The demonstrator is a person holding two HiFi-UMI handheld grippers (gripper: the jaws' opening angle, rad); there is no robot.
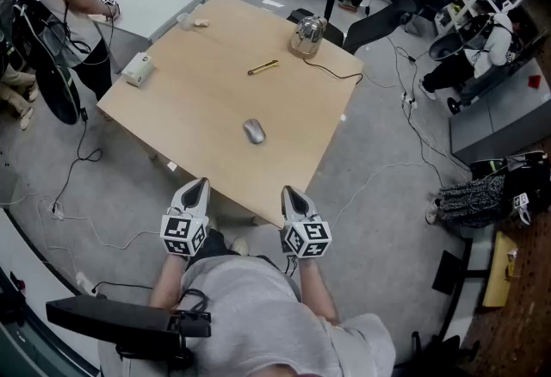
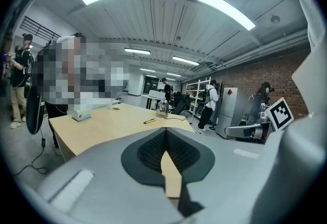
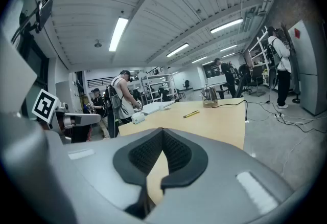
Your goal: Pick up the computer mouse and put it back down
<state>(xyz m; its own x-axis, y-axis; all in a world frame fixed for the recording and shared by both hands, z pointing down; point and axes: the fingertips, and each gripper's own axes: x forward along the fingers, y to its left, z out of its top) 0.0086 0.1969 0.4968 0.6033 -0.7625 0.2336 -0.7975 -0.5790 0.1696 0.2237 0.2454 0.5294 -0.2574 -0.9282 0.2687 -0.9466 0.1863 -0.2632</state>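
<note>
Silver-grey and low, the computer mouse (image 1: 253,132) lies flat near the middle of the pale wooden table (image 1: 189,108), with nothing touching it. Both tools hang at the near edge of the table, close to the person's body and well apart from the mouse. The left tongs (image 1: 200,184) are pressed together tip to tip with nothing between them. The right tongs (image 1: 288,192) are likewise pressed together and empty. Each points forward across the table and slightly downward.

Farther back on the table are a yellow pen (image 1: 263,67), a metal kettle (image 1: 306,35) with its cord trailing off the edge, and a white box (image 1: 137,69) near the left corner.

Judging by this layout, no lift is under way. Either the task has not begun or the mouse has already been set down; the pictures do not say which. If it has not begun, everything is left to do: reach out, spread one pair of tongs, close them on the mouse, raise it and lower it again.
</note>
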